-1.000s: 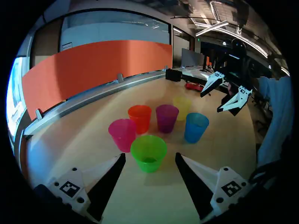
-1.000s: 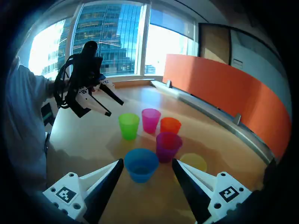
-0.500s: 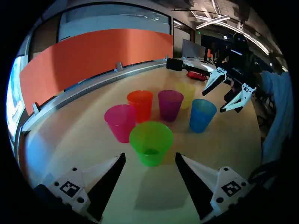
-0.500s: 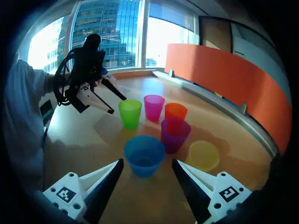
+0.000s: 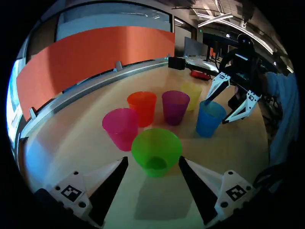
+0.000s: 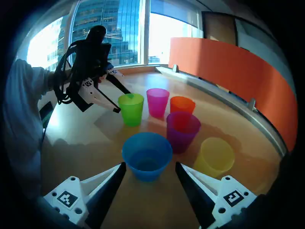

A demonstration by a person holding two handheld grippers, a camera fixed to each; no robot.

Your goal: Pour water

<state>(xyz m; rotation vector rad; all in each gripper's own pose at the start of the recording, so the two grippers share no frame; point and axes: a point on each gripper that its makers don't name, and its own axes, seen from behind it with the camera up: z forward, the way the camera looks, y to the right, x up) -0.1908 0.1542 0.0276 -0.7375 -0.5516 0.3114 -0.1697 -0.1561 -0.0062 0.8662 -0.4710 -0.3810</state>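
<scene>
In the left gripper view we are holding the left claw wide open, its tips flanking the green cup, nearer us than the purple cup, so a grasp seems next. In the right gripper view the right claw is gaping around the blue cup, just beside the purple cup.

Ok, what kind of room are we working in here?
Most likely an open-plan office, probably several floors up: a long wooden desk backed by an orange divider panel, big windows facing glass towers, and ceiling strip lights.
</scene>
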